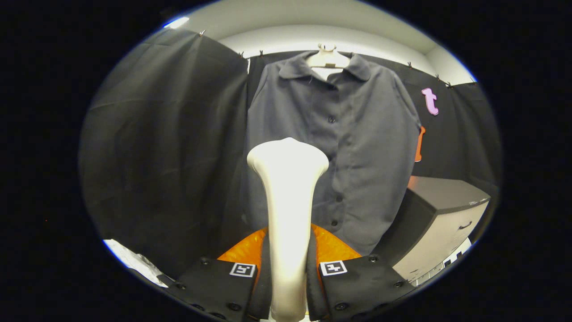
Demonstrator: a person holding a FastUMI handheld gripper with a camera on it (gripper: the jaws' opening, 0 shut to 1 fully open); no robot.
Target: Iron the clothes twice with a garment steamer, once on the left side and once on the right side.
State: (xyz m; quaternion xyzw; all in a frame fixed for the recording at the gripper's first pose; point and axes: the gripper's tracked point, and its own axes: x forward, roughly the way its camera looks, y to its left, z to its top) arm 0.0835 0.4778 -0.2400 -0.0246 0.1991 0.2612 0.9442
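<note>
A: What sits far over at nine o'clock from the claw?

B: The booth's black cloth wall (165,147), hanging in loose folds. Low at about eight o'clock a pale crumpled sheet (134,264) shows under its hem.

A: And the claw itself?

B: The claw (288,273) is clenched on the garment steamer (288,201); a finger presses each side of the pale handle. The steamer rises upright between the fingers toward twelve o'clock and widens into a flat head that faces away, toward the clothes.

A: Where are the clothes?

B: The grey button-up shirt (357,134) hangs straight ahead, beyond the steamer's head, on a white hanger (327,58) at twelve o'clock against the cloth wall. The steamer's head overlaps the shirt's lower left half, just left of the button row. I cannot tell whether the head touches the fabric.

A: Anything further right?

B: At about three to four o'clock stands a pale cabinet (440,232) with a dark top and a drawer handle on its front, near the shirt's lower right hem.
</note>
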